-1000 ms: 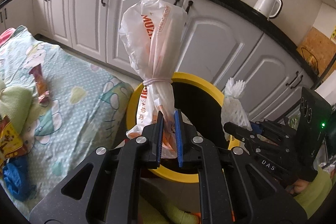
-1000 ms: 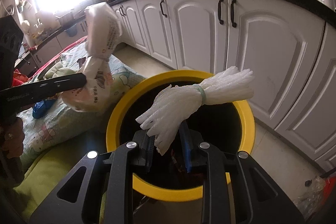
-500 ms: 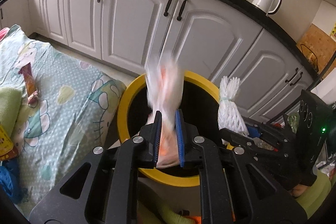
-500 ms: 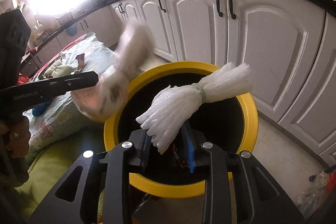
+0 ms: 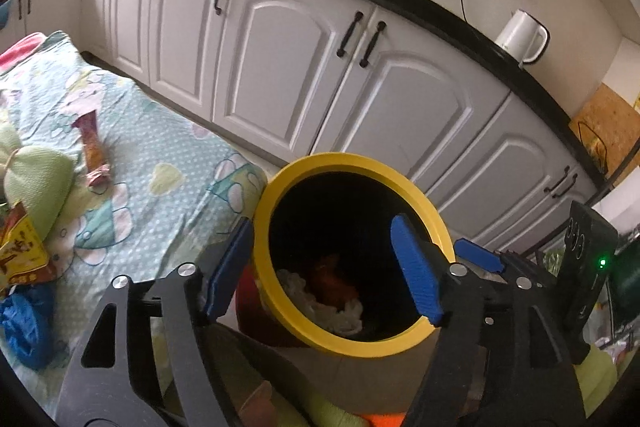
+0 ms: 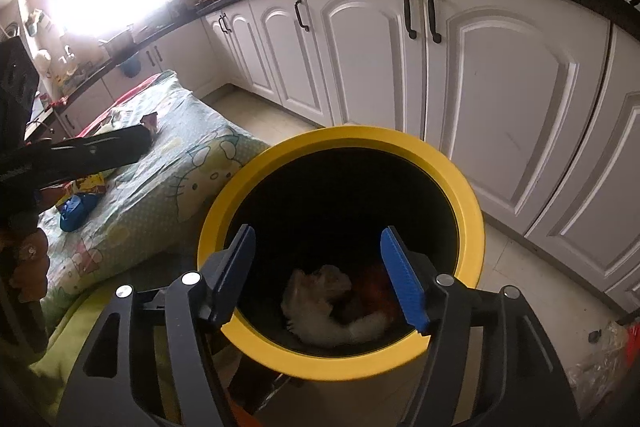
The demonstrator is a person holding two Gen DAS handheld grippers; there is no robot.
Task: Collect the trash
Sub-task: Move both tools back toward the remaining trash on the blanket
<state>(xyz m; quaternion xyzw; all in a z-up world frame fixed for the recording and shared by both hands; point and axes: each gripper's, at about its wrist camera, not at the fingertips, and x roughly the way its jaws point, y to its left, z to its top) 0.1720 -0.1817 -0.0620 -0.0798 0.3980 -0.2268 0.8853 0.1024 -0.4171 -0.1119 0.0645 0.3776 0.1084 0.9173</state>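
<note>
A yellow-rimmed bin (image 5: pixel 360 163) (image 6: pixel 472 211) stands by the bed. White and orange trash (image 5: pixel 332 295) (image 6: pixel 332 303) lies at its bottom. My left gripper (image 5: pixel 324 275) is open and empty over the bin's mouth. My right gripper (image 6: pixel 320 275) is open and empty over the bin too; it also shows at the right of the left wrist view (image 5: pixel 480 261). On the bedspread lie a pink wrapper (image 5: pixel 94 151), a yellow snack packet (image 5: pixel 22 255) and a blue crumpled bag (image 5: pixel 24 323) (image 6: pixel 76 211).
A patterned bedspread (image 5: pixel 160 187) (image 6: pixel 172 179) lies left of the bin, with a green cloth bundle (image 5: pixel 36 179) on it. White cabinets (image 5: pixel 280 67) (image 6: pixel 500 107) run behind, with a white kettle (image 5: pixel 520 37) on the counter. A plastic bag (image 6: pixel 600 355) lies on the floor at right.
Both grippers opened. The white-and-orange plastic bag left my left gripper and the white foam bundle left my right gripper; both now lie inside the bin.
</note>
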